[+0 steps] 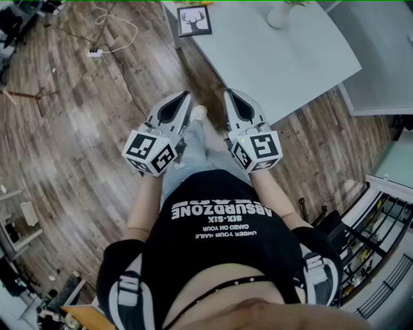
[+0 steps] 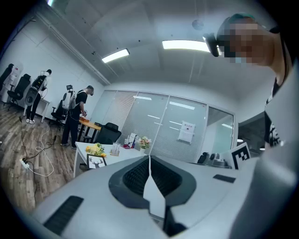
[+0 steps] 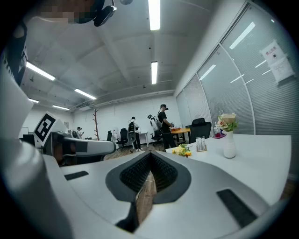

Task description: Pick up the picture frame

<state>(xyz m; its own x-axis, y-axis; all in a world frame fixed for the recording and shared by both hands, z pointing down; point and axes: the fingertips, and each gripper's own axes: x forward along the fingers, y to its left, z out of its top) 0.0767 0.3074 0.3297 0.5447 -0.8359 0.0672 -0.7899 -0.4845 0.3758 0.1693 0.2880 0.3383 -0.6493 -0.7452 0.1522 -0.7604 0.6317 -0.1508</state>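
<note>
A black picture frame (image 1: 194, 20) with a deer print lies near the far left corner of the white table (image 1: 284, 61); it also shows small in the left gripper view (image 2: 96, 161). My left gripper (image 1: 183, 97) and right gripper (image 1: 230, 94) are held side by side close to the person's body, short of the table's near edge and well away from the frame. Both are shut with nothing between their jaws. In the left gripper view the jaws meet in a thin line (image 2: 149, 161); the right gripper's jaws (image 3: 150, 156) meet likewise.
A white vase (image 1: 281, 14) with flowers stands at the table's far side, seen again in the right gripper view (image 3: 229, 142). Yellow flowers (image 2: 95, 149) lie on the table. A cable and power strip (image 1: 97, 51) lie on the wooden floor. People stand by desks (image 2: 74, 116) in the background.
</note>
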